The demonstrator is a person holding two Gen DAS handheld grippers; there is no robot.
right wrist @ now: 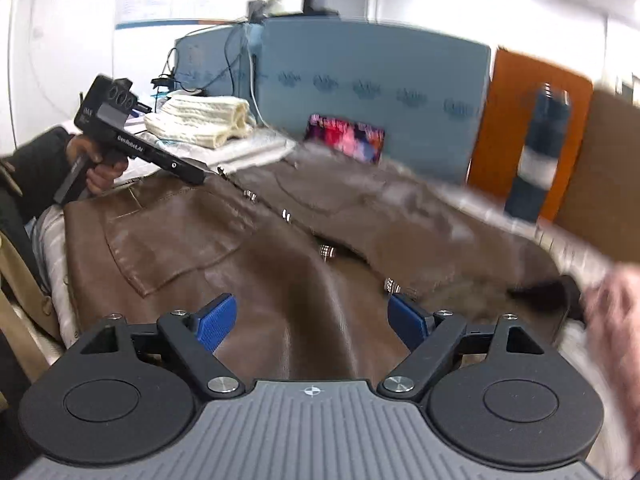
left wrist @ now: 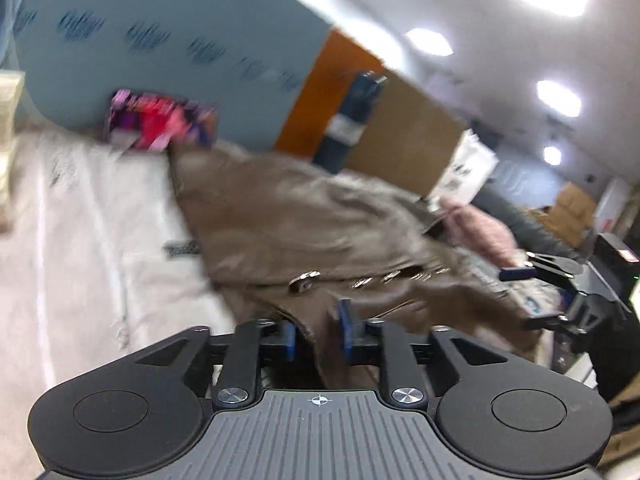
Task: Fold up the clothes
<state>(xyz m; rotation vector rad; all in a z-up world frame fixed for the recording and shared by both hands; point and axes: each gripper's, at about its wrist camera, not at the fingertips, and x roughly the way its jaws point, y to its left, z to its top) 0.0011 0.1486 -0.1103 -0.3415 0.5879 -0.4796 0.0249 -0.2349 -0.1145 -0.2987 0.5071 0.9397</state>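
**Brown leather jacket spread on the counter between two hand-held grippers**

In the right wrist view, at the far left, we see a hand (right wrist: 105, 172) in a dark sleeve holding the left hand-held gripper (right wrist: 202, 178), a black box-shaped tool whose tip lies at the jacket's far edge; from here we cannot tell how its jaws stand. Behind it a folded cream knit (right wrist: 204, 122) with thick ribs rests on the pale cloth that covers the counter (right wrist: 256, 146).

The brown jacket (right wrist: 248, 248) fills the middle. Its material is smooth and a little shiny, like leather, with a stitched patch pocket on the left panel and a row of metal snaps (right wrist: 326, 251) along the front opening. It lies flat on the counter, front side up, with soft ridges running toward us. The right hand-held gripper (right wrist: 316, 322) has its blue ribbed pads wide apart over the near hem, and the leather between them is not pinched.

In the left wrist view, the left hand-held gripper (left wrist: 318, 336) has its pads partly apart, with a fold of the jacket (left wrist: 304, 220) between them; the pads do not seem to press it.

Both views are blurred on the right side. A pink, fuzzy shape (right wrist: 612, 312) at the right edge is cut off, and we cannot identify it. A bright pink and purple box (right wrist: 346, 138) stands behind the jacket against a blue panel (right wrist: 360, 64).
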